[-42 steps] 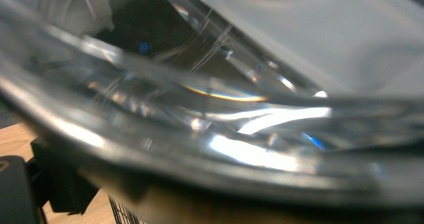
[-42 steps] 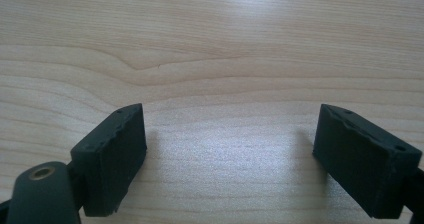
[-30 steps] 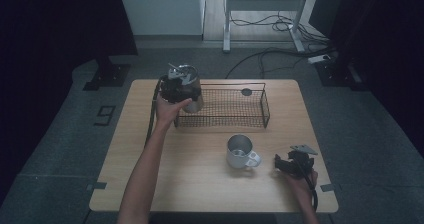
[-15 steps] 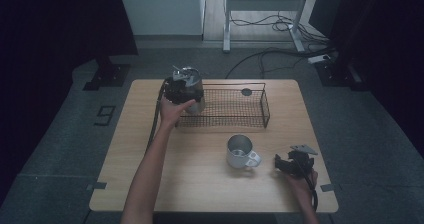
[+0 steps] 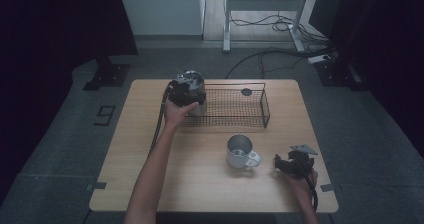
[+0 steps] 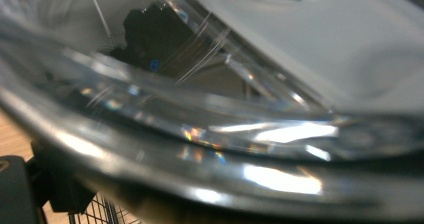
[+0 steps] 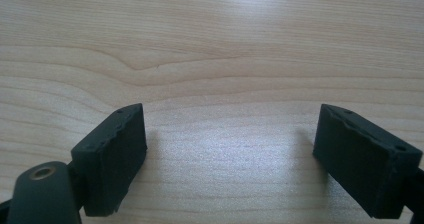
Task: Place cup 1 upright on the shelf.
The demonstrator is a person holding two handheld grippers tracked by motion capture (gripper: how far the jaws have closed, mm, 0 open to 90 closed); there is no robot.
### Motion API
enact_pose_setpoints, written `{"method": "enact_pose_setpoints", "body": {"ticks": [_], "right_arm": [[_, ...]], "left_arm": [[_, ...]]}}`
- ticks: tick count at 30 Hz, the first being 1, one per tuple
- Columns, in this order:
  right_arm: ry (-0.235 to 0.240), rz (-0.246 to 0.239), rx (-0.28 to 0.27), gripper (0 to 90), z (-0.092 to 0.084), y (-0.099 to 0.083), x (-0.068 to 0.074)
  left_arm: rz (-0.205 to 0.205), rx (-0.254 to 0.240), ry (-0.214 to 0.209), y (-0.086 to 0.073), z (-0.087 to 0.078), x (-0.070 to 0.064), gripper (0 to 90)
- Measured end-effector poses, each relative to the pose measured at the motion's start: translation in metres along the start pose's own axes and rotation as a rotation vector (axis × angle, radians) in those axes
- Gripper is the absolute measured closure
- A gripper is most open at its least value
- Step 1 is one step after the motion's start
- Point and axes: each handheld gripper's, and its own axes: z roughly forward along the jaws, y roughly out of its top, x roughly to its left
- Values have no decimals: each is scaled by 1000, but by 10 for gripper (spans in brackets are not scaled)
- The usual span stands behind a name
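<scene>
Shiny steel cup (image 5: 192, 81), left hand-held gripper (image 5: 184, 95) clamped on it at wire basket (image 5: 235, 106), right hand-held gripper (image 7: 232, 159) spread apart

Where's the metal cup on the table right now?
In the high view the cup stands right of the table's centre, in front of the wire basket, just left of the right hand-held gripper.

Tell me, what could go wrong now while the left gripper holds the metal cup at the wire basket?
The shiny metal cup hangs at the wire basket's left end, gripped by the left gripper. It may catch the rim and tip the basket. Its smooth wall may slip from the fingers. The right gripper rests close to the second cup.
</scene>
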Motion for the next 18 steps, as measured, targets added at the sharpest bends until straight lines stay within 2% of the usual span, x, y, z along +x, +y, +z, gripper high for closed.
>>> {"method": "enact_pose_setpoints", "body": {"ticks": [18], "right_arm": [[0, 0, 0, 132, 0, 0, 0]], "left_arm": [[-8, 44, 23, -13, 18, -2, 38]]}}
